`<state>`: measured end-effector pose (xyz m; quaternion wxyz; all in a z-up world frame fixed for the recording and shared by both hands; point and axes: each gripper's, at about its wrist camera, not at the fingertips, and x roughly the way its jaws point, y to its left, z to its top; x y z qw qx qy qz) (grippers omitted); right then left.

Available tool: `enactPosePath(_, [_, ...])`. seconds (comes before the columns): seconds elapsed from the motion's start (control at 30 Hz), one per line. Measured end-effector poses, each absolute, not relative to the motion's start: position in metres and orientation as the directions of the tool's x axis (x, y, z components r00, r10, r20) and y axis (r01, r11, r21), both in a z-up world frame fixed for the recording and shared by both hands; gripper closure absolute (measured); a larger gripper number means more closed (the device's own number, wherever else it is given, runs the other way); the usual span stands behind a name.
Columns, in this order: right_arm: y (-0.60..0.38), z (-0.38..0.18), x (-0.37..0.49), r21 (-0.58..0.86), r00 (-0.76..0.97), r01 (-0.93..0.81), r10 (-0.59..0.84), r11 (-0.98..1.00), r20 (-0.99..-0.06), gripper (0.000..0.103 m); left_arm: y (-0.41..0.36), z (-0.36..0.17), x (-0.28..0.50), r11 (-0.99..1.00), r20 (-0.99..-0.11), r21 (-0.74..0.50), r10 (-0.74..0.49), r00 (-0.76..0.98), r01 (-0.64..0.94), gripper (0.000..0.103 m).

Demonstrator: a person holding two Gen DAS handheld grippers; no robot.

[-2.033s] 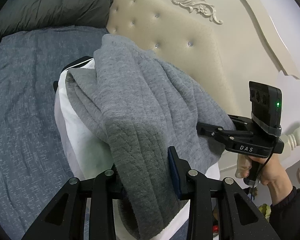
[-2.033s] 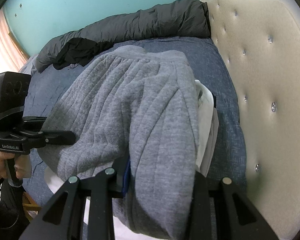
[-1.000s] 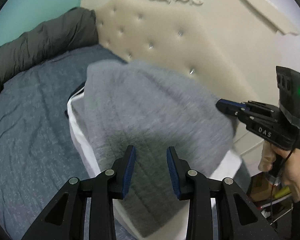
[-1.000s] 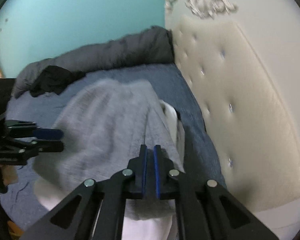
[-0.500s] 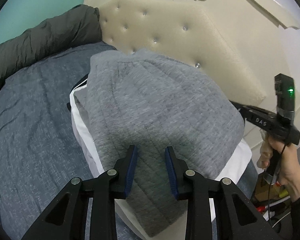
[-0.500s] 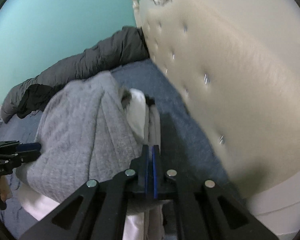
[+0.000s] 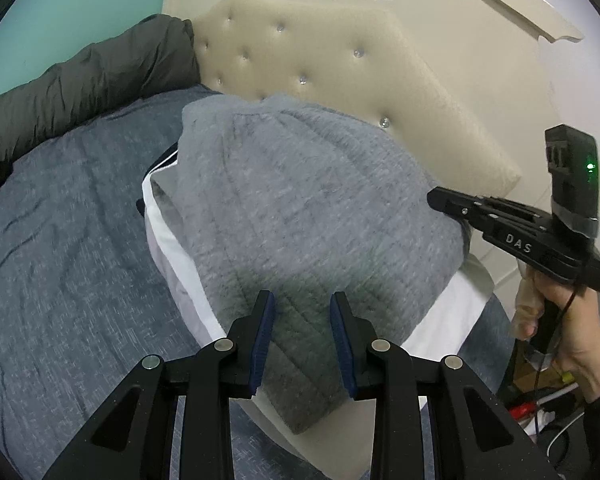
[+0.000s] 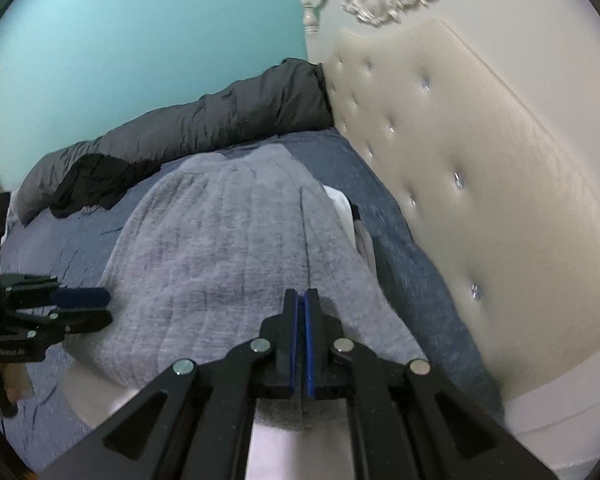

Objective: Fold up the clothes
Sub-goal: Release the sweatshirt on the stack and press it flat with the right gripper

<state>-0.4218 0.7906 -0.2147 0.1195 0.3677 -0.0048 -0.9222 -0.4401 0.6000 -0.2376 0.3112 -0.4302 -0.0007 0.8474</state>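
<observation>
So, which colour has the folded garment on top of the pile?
Heathered grey garment, seen best in the left wrist view.

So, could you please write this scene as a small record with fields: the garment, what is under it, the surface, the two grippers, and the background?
garment: grey quilted garment, lying folded, no gripper holding it
under it: white garment, edges showing on both sides
surface: bed with blue-grey cover
left gripper: jaws apart, above the near end of the grey garment, nothing pinched
right gripper: jaws shut, empty, above the grey garment
background: cream tufted headboard, dark rolled duvet by the teal wall
</observation>
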Motion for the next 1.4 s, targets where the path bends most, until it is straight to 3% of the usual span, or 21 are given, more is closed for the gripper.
enactPosePath(0.27, [0.793,-0.238,-0.420,0.122,-0.700,0.167,-0.205,-0.978,-0.684,0.101,0.602,-0.251,-0.435,-0.803,-0.730,-0.283,0.534,-0.426,-0.524,0.071])
enactPosePath(0.53, [0.790,-0.200,-0.402,0.123,-0.749,0.149,-0.194,-0.981,-0.633,0.101,0.589,-0.228,-0.426,-0.811,-0.705,-0.304,0.544,-0.454,-0.500,0.071])
enactPosePath(0.87, [0.790,-0.224,-0.402,0.128,-0.726,0.093,-0.155,-0.987,-0.670,0.101,0.589,-0.242,-0.427,-0.818,-0.727,-0.319,0.535,-0.430,-0.479,0.071])
enactPosePath(1.4, [0.776,-0.168,-0.353,0.147,-0.793,0.063,-0.139,-0.987,-0.593,0.101,0.558,-0.191,-0.396,-0.825,-0.690,-0.327,0.542,-0.480,-0.461,0.071])
